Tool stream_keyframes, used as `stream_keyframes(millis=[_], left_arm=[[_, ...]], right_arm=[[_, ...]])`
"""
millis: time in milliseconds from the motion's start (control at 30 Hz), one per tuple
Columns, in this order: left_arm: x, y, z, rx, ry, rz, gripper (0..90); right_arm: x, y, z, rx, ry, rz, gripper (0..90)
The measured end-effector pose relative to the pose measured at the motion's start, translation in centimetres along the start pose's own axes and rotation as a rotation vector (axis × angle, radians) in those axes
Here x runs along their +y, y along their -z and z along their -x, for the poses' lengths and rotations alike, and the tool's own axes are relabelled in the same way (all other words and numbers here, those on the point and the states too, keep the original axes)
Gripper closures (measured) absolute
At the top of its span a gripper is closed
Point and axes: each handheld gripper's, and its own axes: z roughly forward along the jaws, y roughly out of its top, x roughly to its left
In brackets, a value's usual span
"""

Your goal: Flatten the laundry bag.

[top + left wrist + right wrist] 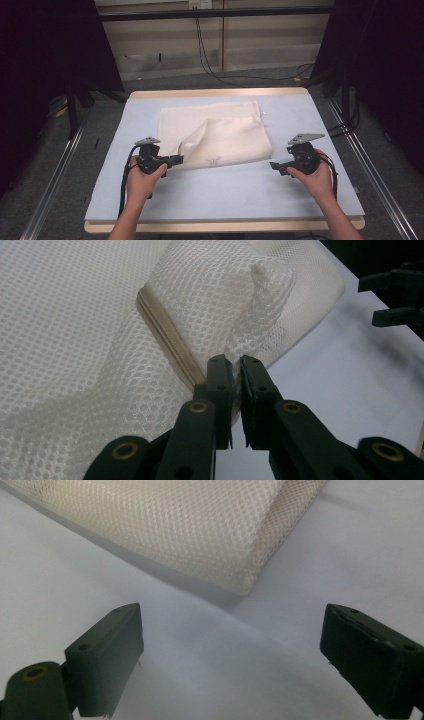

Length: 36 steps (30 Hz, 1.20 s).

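Note:
A cream mesh bag [225, 130] lies on the light blue mat [225, 190], its front left part raised into a fold. My left gripper [180, 160] is at that fold. In the left gripper view its jaws [236, 362] are shut on the mesh bag [210, 295] just beside the beige zipper [165, 335]. My right gripper [272, 166] rests low near the bag's front right corner, apart from it. In the right gripper view it [232, 617] stands open with bare mat between its jaws, and the mesh bag's folded corner [175, 525] lies a little ahead.
The mat covers a wooden table [220, 93] with a bare strip at the far edge. Black cables [210, 60] hang down the back wall onto the floor. Metal rails [55, 175] run along both sides. The right gripper's jaws [395, 295] show at the far right of the left gripper view.

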Motion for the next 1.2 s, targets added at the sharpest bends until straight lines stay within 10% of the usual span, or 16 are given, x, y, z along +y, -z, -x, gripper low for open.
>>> stream_keyframes(millis=[1200], left_arm=[[-4.1,0.9,1.1,-0.036,-0.012,-0.080,84.1]], right_arm=[[3.7,-2.8,-4.6,0.054,0.128,0.049,14.6]])
